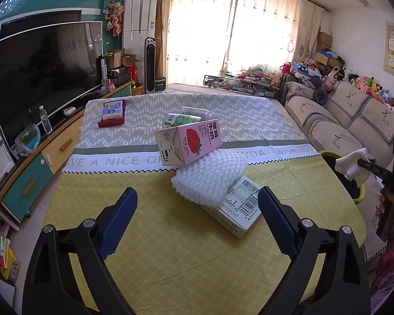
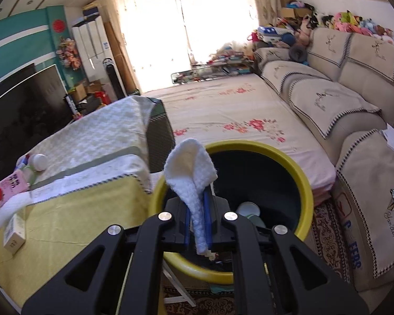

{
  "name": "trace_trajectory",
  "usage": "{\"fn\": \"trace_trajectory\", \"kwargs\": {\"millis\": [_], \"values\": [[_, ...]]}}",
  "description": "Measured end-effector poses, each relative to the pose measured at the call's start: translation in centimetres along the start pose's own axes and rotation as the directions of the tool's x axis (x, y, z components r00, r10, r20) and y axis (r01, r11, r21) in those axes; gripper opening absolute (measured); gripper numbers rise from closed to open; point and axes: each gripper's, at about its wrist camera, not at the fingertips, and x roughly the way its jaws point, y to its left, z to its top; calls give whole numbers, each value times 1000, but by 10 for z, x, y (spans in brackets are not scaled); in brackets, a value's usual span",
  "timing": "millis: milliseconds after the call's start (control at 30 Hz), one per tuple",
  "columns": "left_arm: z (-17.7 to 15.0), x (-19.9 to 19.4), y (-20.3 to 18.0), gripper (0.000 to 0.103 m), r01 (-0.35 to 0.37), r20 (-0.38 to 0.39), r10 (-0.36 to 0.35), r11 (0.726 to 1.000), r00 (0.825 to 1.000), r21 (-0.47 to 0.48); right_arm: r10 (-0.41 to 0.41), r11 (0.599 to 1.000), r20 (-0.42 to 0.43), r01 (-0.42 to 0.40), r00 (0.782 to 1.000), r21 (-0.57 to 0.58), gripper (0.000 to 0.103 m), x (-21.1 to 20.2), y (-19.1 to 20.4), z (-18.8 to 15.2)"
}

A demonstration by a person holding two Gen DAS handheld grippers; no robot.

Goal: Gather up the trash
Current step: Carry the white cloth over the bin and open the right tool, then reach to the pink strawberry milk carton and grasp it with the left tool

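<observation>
the right gripper (image 2: pixel 197 225) is pinching a crumpled white foam-net wrapper (image 2: pixel 190 168), its blue pads pressed together on the wrapper's narrow lower end while the wide end is flaring up ahead of the fingers. the wrapper's long axis is running along the fingers, and it is hanging directly over the open mouth of the round yellow-rimmed trash bin (image 2: pixel 306 181), beside the cloth-covered table (image 2: pixel 65 218). the drop looks nearly ready. the left gripper (image 1: pixel 197 223) is hovering with its 2 fingers spread wide and empty, pointing at the white foam sheet (image 1: pixel 210 178) and pink strawberry milk carton (image 1: pixel 189 141).
</observation>
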Motion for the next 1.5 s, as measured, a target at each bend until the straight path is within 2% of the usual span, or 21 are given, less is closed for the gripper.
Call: {"fn": "trace_trajectory", "kwargs": {"millis": [133,167,200,267,433,667,867,1200,1400,1500], "values": [[3,8,-11,92,7,-13,-7,1000,1000,16,-45,999,-21,46,999,22,14,17,-15,-4],[4,10,-13,92,9,-16,-9,1000,1000,20,-55,998,-29,56,998,32,26,21,-19,-4],[5,12,-15,92,11,-18,-10,1000,1000,23,-65,997,-32,66,997,43,45,24,-23,-6],[6,14,-18,92,13,-21,-12,1000,1000,28,-75,994,-24,77,997,74,60,24,-30,-8],[10,20,-20,92,18,-26,-17,999,1000,28,-73,992,-32,75,997,99,60,24,-36,-13],[11,27,-15,92,11,-34,-9,999,999,30,-58,994,-51,63,997,89,60,25,-25,-18],[25,42,0,92,11,-29,-10,999,1000,34,-52,996,-57,56,997,68,60,24,-15,-20],[57,88,35,92,73,-73,-74,997,995,-6,-48,998,-70,51,996,40,60,24,1,-20],[59,117,47,91,100,-98,-105,993,990,-56,-40,999,-82,41,996,16,60,28,11,-19],[60,127,47,87,97,-102,-102,994,990,-53,-35,999,-87,35,996,1,60,29,16,-20]]}}
